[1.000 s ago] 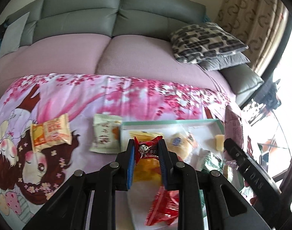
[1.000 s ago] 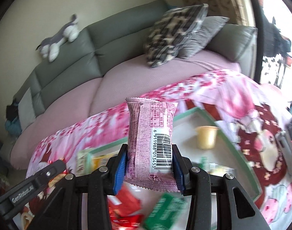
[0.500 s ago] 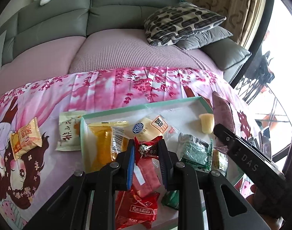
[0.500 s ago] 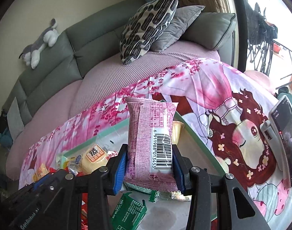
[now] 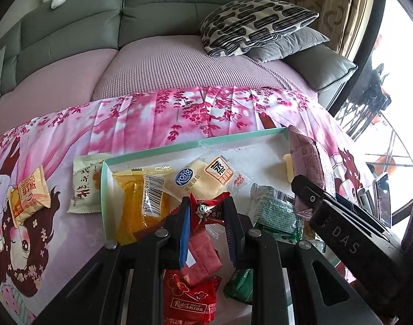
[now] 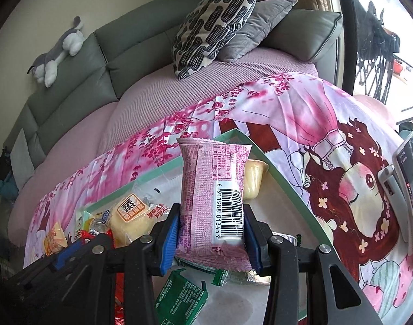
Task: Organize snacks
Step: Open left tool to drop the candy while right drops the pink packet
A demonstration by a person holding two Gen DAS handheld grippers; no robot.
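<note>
My left gripper (image 5: 207, 212) is shut on a small red candy packet (image 5: 207, 211) and holds it over the green-rimmed white tray (image 5: 233, 137). My right gripper (image 6: 211, 228) is shut on a pink snack bag (image 6: 213, 200) with a barcode, held upright above the tray's right part (image 6: 290, 187). The tray holds an orange packet (image 5: 141, 205), a pale yellow cake packet (image 5: 203, 177), green packets (image 5: 276, 214), red packets (image 5: 190, 303) and a yellow jelly cup (image 6: 253, 180). The right gripper also shows in the left wrist view (image 5: 301, 184).
Outside the tray's left side, a white packet (image 5: 84, 189) and an orange-yellow packet (image 5: 27, 196) lie on the pink printed cloth (image 5: 152, 119). A phone (image 6: 410, 178) lies at the right. A sofa with cushions (image 5: 255, 24) stands behind.
Both grippers have moved to the right over the tray with their packets still held. The tray's contents now lie under them and the loose packets have shifted left in view.
</note>
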